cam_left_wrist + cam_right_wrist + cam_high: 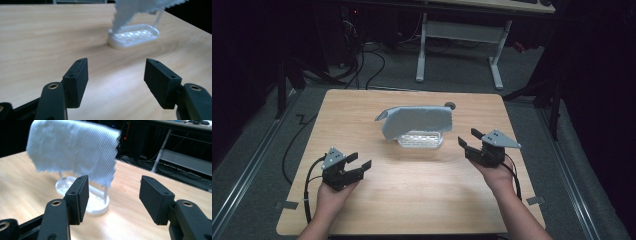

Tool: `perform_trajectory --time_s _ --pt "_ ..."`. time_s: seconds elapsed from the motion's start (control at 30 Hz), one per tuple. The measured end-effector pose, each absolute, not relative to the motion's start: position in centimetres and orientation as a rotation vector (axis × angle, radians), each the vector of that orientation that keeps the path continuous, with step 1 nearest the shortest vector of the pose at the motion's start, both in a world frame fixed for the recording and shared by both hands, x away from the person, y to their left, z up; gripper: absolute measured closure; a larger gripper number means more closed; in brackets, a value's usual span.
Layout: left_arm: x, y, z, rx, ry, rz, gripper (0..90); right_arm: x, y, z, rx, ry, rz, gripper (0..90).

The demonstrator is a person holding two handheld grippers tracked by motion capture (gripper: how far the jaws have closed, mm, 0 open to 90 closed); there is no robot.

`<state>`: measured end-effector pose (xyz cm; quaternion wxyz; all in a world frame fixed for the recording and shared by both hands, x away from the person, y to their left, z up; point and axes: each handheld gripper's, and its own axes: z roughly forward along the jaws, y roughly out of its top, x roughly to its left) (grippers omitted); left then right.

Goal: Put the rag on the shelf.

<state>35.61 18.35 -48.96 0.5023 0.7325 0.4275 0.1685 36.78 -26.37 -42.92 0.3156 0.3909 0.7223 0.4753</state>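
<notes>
both tongs, left (360, 161) and right (468, 138), are being held wide and empty above the table (362, 107). the cloth (418, 120), draped over a white rack (420, 140) mid-table, is probably best being approached at its hanging corners.

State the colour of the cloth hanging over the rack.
Pale blue-grey cloth; clearest in the high view.

A pale blue cloth (418, 121) hangs draped over a white rack (420, 141) mid-table.
</notes>
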Motion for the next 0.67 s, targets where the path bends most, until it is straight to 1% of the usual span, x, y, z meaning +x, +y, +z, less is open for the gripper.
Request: perform_trajectory --time_s 0.03,0.1,0.13,0.2,0.3,0.33,0.37,0.4,0.43,0.47,0.57,0.67 --pt "35.2 18.1 -49.2 1.781 1.032 0.390 37.0 36.8 -26.4 -42.9 1.030 1.903 1.252 40.2" --pt "34.4 17.6 -49.7 1.812 1.024 0.381 36.6 35.8 -26.3 -43.9 1.029 1.922 1.234 39.5" --pt "33.7 16.9 -50.1 1.835 1.018 0.361 36.3 34.8 -26.3 -44.9 1.039 1.949 1.224 38.5" --pt "33.3 16.6 -50.4 1.848 1.018 0.347 36.1 34.3 -26.3 -45.5 1.049 1.961 1.213 38.3" --pt "31.8 15.5 -51.3 1.877 1.019 0.318 35.3 32.7 -26.3 -47.2 1.058 2.002 1.174 38.1" --pt "31.3 15.2 -51.7 1.879 1.024 0.293 36.2 31.7 -26.4 -48.4 1.063 2.017 1.136 36.2" --pt "30.9 14.9 -52.0 1.896 1.037 0.265 36.2 31.7 -26.4 -48.4 1.063 2.017 1.136 36.2" --pt "30.5 14.4 -52.2 1.926 1.031 0.233 36.0 30.5 -26.5 -49.8 1.084 2.018 1.086 37.1" --pt "30.5 14.4 -52.2 1.926 1.031 0.233 35.7 30.5 -26.5 -49.8 1.084 2.018 1.086 37.1" --pt "30.4 14.2 -52.3 1.941 1.020 0.238 35.7 29.7 -26.7 -51.0 1.128 2.044 1.066 39.6" --pt "30.7 14.0 -52.4 1.961 1.012 0.249 35.7 29.6 -26.7 -51.3 1.122 2.074 1.051 38.5" --pt "31.1 14.4 -52.4 1.938 1.033 0.235 35.5 30.1 -26.8 -51.5 1.143 2.056 1.057 37.5"
